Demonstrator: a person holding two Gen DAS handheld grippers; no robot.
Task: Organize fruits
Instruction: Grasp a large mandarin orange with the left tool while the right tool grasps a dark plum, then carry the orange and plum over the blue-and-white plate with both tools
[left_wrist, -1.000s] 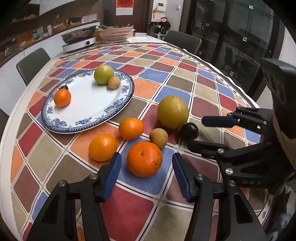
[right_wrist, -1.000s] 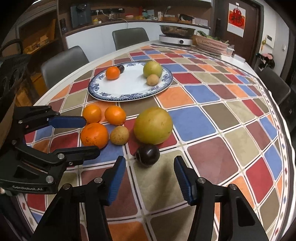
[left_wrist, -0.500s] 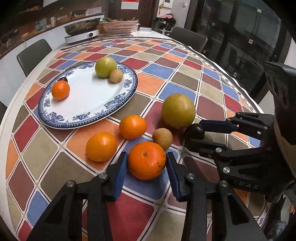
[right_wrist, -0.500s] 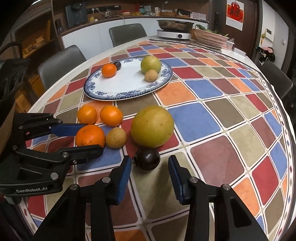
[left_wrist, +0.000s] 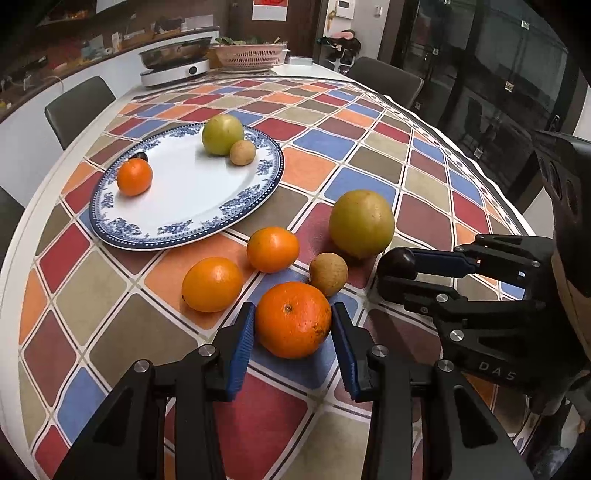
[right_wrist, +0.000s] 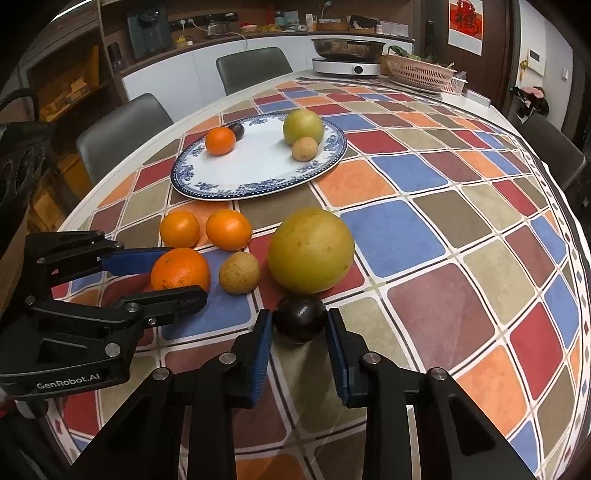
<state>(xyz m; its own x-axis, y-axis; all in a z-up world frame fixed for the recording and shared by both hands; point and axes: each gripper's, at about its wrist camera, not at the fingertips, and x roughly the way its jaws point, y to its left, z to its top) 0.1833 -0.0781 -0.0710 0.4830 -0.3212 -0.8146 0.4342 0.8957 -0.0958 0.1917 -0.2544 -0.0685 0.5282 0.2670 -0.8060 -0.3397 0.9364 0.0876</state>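
My left gripper (left_wrist: 293, 309) is shut on a large orange (left_wrist: 293, 325) that rests on the checked tablecloth, a blue pad against each side. Just to its right, my right gripper (right_wrist: 298, 315) is closing on a small dark round fruit (right_wrist: 300, 323), and its pads touch both sides. The blue-rimmed white plate (left_wrist: 184, 199) lies further back with an orange (left_wrist: 134, 176), a green fruit (left_wrist: 222, 134), a small brown fruit (left_wrist: 242, 152) and a dark fruit on it. Between the plate and the grippers lie two oranges (left_wrist: 212, 284), a brown fruit (left_wrist: 328, 268) and a big yellow-green fruit (left_wrist: 361, 223).
A hotplate with a steel pan (left_wrist: 173, 68) and a pink basket (left_wrist: 251, 55) stand at the table's far end. Grey chairs (right_wrist: 122, 129) surround the round table. The table edge curves close on the left in the left wrist view.
Both grippers' jaws have drawn in from wide apart: the left onto the large orange, the right onto the dark fruit. Neither hand has shifted noticeably, and both fruits still rest on the cloth.
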